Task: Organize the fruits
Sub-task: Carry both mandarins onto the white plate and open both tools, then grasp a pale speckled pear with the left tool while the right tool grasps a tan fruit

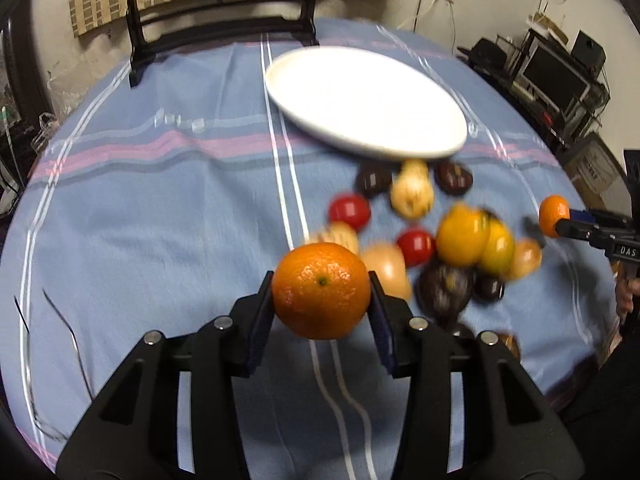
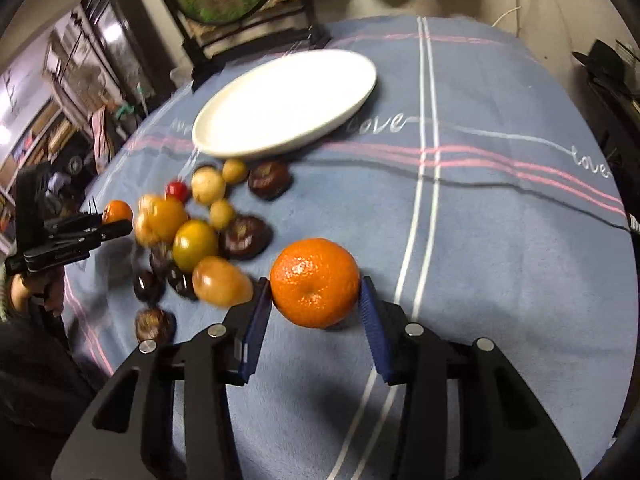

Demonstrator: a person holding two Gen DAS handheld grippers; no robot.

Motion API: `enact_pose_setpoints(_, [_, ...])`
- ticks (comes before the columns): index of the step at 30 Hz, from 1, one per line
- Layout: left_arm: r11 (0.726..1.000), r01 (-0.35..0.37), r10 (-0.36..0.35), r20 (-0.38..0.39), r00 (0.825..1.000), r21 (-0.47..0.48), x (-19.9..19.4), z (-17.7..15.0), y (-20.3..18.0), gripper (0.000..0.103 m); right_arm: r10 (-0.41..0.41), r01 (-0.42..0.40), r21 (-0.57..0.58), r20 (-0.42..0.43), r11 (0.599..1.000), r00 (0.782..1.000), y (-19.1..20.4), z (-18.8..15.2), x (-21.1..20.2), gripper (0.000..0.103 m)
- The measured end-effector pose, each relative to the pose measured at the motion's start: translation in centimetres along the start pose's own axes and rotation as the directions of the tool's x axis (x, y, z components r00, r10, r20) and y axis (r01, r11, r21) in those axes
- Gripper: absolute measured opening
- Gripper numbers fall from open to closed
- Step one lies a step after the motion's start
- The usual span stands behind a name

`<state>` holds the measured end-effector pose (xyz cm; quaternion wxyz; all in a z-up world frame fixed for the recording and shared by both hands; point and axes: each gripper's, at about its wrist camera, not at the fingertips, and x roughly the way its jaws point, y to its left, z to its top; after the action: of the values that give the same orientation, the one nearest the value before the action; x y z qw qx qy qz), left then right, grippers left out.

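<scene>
My left gripper point(image 1: 321, 292) is shut on an orange mandarin point(image 1: 321, 290) and holds it above the blue cloth, left of the fruit pile. My right gripper point(image 2: 315, 286) is shut on another mandarin point(image 2: 315, 282), right of the pile. Each gripper shows in the other's view with its mandarin, the right one in the left wrist view point(image 1: 553, 216) and the left one in the right wrist view point(image 2: 117, 212). A white oval plate point(image 1: 420, 136) lies empty beyond the pile; it also shows in the right wrist view point(image 2: 240, 136). The pile point(image 1: 464, 236) holds several red, yellow, tan and dark purple fruits.
A striped blue tablecloth point(image 1: 160, 220) covers the round table. A black stand with a round picture point(image 1: 216, 24) stands at the table's far edge. A thin cable point(image 2: 520, 188) crosses the cloth on the right. Shelves with electronics point(image 1: 560, 76) stand past the table.
</scene>
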<state>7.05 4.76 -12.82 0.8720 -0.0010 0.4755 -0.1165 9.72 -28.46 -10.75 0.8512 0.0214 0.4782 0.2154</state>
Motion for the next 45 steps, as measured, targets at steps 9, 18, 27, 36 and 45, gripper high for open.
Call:
enact_pose_setpoints(9, [0.994, 0.043, -0.052, 0.088, 0.995, 0.096, 2.2, 11.0, -1.8, 0.045, 0.037, -0.031, -0.09, 0.061, 0.995, 0.997, 2.3, 9.1, 3.5, 0.045])
enact_pose_setpoints(18, [0.993, 0.055, -0.054, -0.014, 0.998, 0.108, 9.3, 14.5, -2.3, 0.046, 0.04, -0.042, -0.114, -0.02, 0.993, 0.999, 2.8, 13.3, 10.1, 0.046])
enact_pose_setpoints(27, [0.996, 0.039, -0.04, 0.012, 0.999, 0.075, 9.8, 14.6, -1.7, 0.067, 0.015, -0.008, -0.123, 0.058, 0.992, 0.998, 3.2, 13.6, 8.9, 0.067])
enact_pose_setpoints(36, [1.0, 0.003, -0.004, 0.044, 0.999, 0.008, 3.6, 9.6, 0.2, 0.075, 0.029, -0.029, -0.001, 0.093, 1.0, 0.995, 3.5, 8.1, 2.4, 0.067])
enact_pose_setpoints(45, [0.999, -0.033, 0.032, -0.046, 0.998, -0.017, 2.1, 1.1, 1.4, 0.075, 0.017, -0.019, 0.018, 0.103, 1.0, 0.994, 5.2, 2.8, -2.0, 0.068])
